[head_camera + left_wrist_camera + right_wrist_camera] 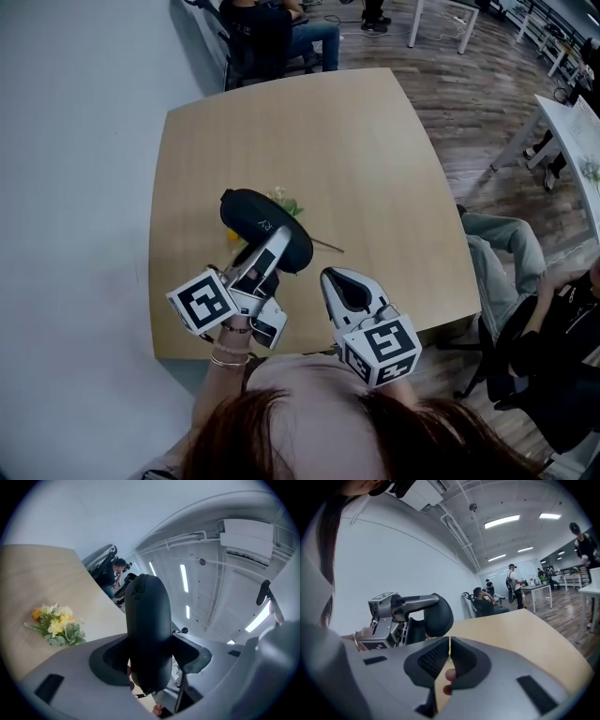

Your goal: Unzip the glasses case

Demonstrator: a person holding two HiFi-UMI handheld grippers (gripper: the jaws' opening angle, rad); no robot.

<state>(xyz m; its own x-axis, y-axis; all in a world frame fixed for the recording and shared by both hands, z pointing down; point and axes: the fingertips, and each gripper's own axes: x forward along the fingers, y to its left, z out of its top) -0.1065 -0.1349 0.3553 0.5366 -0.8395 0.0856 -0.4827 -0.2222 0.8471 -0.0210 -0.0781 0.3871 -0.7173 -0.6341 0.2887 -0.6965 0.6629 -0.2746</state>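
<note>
Pinching one end of the glasses case (147, 620), your left tongs (149, 658) hold it steady above the table (375, 169); your right tongs (449, 643), pressed together and seemingly empty, wait beside it for the zipper (134, 590).

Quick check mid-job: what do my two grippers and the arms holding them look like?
Both the left gripper and right gripper have smooth grey shells with dark pads, visibly ribbed on the right one. Each carries a white cube printed with black square markers. Thin bangles ring the left wrist; no sleeve shows there.
</note>
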